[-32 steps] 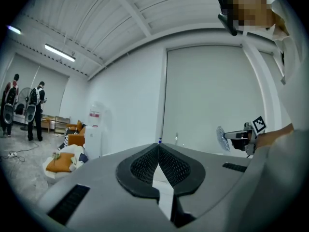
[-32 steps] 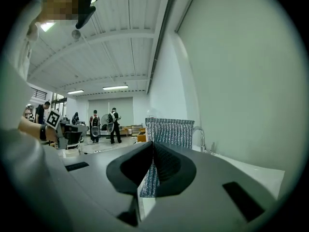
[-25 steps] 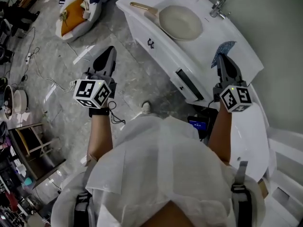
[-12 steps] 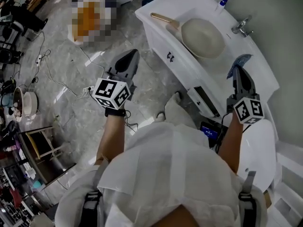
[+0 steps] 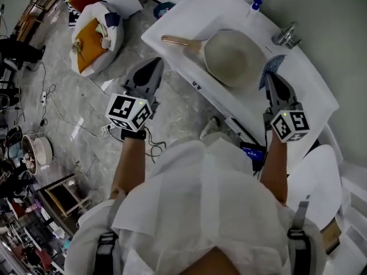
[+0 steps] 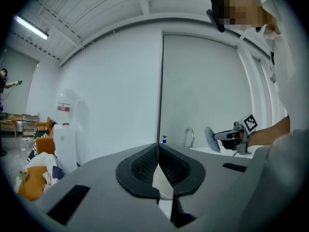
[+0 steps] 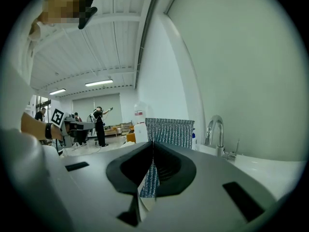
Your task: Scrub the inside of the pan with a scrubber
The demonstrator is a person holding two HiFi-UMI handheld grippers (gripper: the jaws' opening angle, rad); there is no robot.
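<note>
My left tongs (image 5: 150,69) are pinched fully together with nothing between them, out over the floor just short of the white sink unit (image 5: 189,19). My right tongs (image 5: 269,79) are clamped on the scrubber (image 5: 273,62), a speckled blue-grey sheet standing up past their tips. The pan (image 5: 232,57) lies on the unit between the two pairs, ahead and left of the right tongs, its handle (image 5: 179,40) pointing toward the left pair. The scrubber is just beside the pan's rim; I cannot tell whether they touch.
</note>
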